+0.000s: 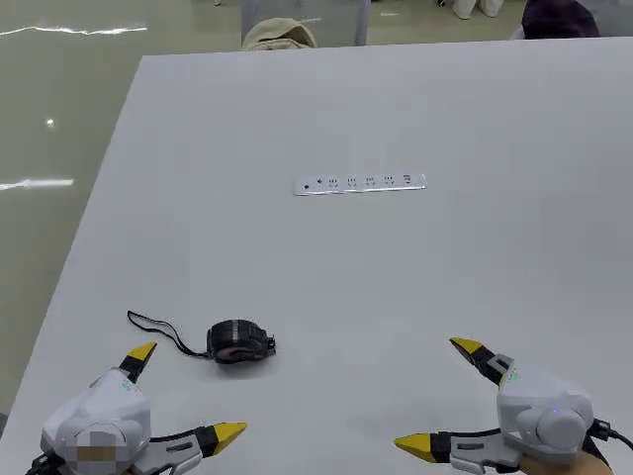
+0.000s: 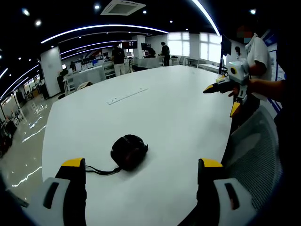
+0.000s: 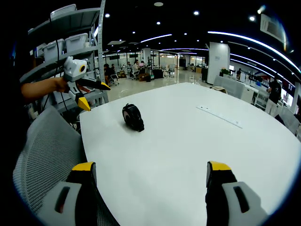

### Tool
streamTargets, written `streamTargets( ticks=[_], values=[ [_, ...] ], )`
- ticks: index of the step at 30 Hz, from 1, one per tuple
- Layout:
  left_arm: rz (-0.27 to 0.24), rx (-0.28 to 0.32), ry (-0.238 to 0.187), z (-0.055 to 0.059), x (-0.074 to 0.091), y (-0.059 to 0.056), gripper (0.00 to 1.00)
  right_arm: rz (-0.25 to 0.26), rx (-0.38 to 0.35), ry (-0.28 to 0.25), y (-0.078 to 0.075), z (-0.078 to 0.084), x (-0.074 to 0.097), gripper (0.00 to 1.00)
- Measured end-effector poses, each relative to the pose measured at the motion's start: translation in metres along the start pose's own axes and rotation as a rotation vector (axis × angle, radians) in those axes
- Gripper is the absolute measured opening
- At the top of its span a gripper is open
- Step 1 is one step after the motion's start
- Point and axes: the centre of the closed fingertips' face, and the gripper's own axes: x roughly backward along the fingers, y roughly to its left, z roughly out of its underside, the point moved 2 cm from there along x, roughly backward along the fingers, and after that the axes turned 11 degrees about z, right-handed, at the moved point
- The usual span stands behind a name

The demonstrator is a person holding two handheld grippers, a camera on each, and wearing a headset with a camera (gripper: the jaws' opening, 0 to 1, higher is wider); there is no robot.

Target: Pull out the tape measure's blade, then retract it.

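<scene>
Two grippers, head view: the left gripper [image 1: 188,392] is low on the left and the right gripper [image 1: 435,394] is low on the right. Both claws are wide open and hold nothing.
Tape measure, head view: the black tape measure [image 1: 238,341] lies on the white table [image 1: 396,109], just ahead of the left gripper. Its cord [image 1: 153,325] trails to the left.
Left gripper view: the tape measure sits a little ahead, between the spread jaws, and is not touched. A hand [image 2: 244,84] holds the right gripper beyond the table edge.
Right gripper view: bare table lies between the spread jaws. The tape measure is well ahead, on the left.
Gripper views add: ceiling lights [image 3: 195,13] and a grey mesh chair [image 3: 47,146].
</scene>
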Motion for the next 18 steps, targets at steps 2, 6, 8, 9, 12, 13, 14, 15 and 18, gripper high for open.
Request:
streamTargets(
  ticks=[2, 6, 8, 9, 12, 13, 14, 15, 18],
  values=[
    [-0.002, -0.002, 0.000, 0.0001, 0.0001, 0.0010, 0.99, -0.002, 0.000, -0.001, -0.0003, -0.0002, -0.0002, 0.99],
    [-0.003, -0.002, -0.002, -0.0004, -0.0008, 0.0033, 0.99, -0.003, 0.000, -0.004, -0.0018, -0.0004, -0.0013, 0.98],
    [-0.005, -0.004, -0.007, -0.0011, -0.0018, 0.0043, 0.99, -0.003, 0.003, -0.004, -0.0024, -0.0003, -0.0020, 0.98],
    [-0.004, -0.003, -0.008, -0.0011, -0.0023, 0.0045, 0.99, -0.003, 0.004, -0.005, -0.0026, -0.0003, -0.0024, 0.98],
    [-0.002, -0.003, -0.009, -0.0010, -0.0037, 0.0055, 0.99, -0.005, 0.004, -0.005, -0.0029, -0.0008, -0.0035, 0.98],
    [-0.001, -0.003, -0.007, -0.0008, -0.0042, 0.0060, 0.99, -0.006, 0.006, -0.006, -0.0033, -0.0010, -0.0040, 0.98],
    [-0.001, -0.005, -0.006, -0.0009, -0.0045, 0.0066, 0.99, -0.007, 0.006, -0.006, -0.0037, -0.0011, -0.0044, 0.98],
    [-0.001, -0.006, -0.005, -0.0009, -0.0048, 0.0071, 0.99, -0.008, 0.006, -0.006, -0.0040, -0.0012, -0.0048, 0.98],
    [-0.001, -0.009, -0.001, -0.0007, -0.0062, 0.0100, 0.99, -0.011, 0.010, -0.003, -0.0055, -0.0011, -0.0063, 0.98]
  ],
)
